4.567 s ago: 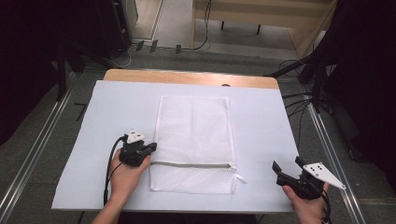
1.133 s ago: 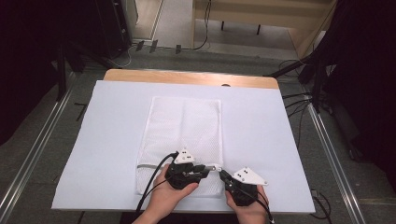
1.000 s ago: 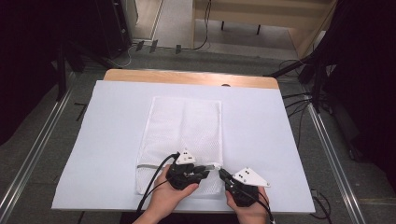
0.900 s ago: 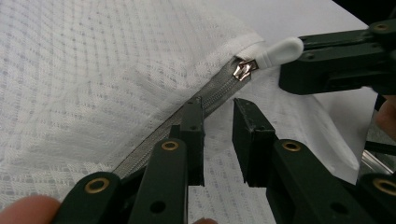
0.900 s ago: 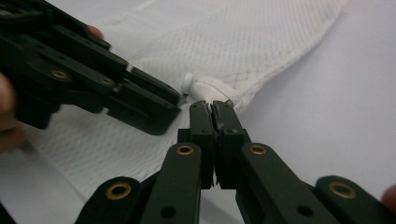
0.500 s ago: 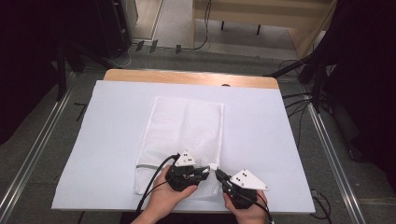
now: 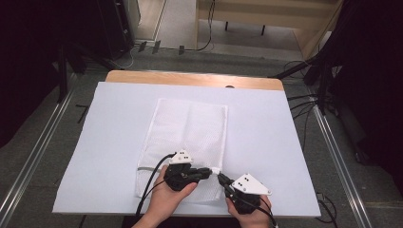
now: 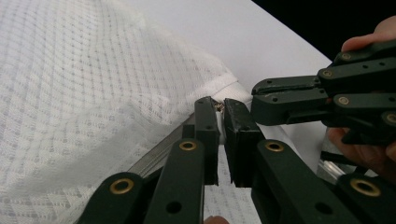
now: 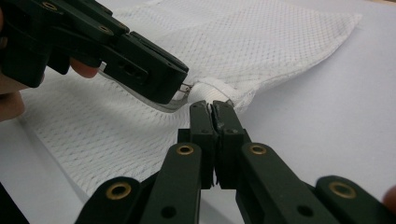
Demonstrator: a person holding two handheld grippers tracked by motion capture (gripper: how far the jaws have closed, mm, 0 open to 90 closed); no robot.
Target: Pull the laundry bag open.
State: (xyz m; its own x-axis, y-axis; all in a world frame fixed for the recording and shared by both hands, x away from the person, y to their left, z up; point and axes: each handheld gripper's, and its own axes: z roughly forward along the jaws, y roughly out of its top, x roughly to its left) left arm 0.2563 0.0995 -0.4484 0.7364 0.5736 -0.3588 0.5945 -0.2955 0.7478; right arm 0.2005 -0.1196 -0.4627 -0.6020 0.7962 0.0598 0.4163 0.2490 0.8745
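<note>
white sheeting covers the table (image 7: 285, 142): at its near edge, the right gripper (image 7: 221, 178) clamps a white mesh bag's (image 7: 190, 128) corner while the left gripper (image 7: 207, 171), jaws just closing, pinches the zipper pull (image 8: 218, 105); the bag stretches away toward the far side.

My left gripper (image 8: 219, 140) and right gripper (image 9: 215, 140) show matt black plastic jaws with brass-coloured rivets. The mesh bag (image 7: 190, 128) is white open-weave cloth with a grey zipper (image 8: 159, 151). The table cover (image 7: 275, 133) looks smooth, matt white; the tabletop edge (image 7: 190, 78) is wood.
</note>
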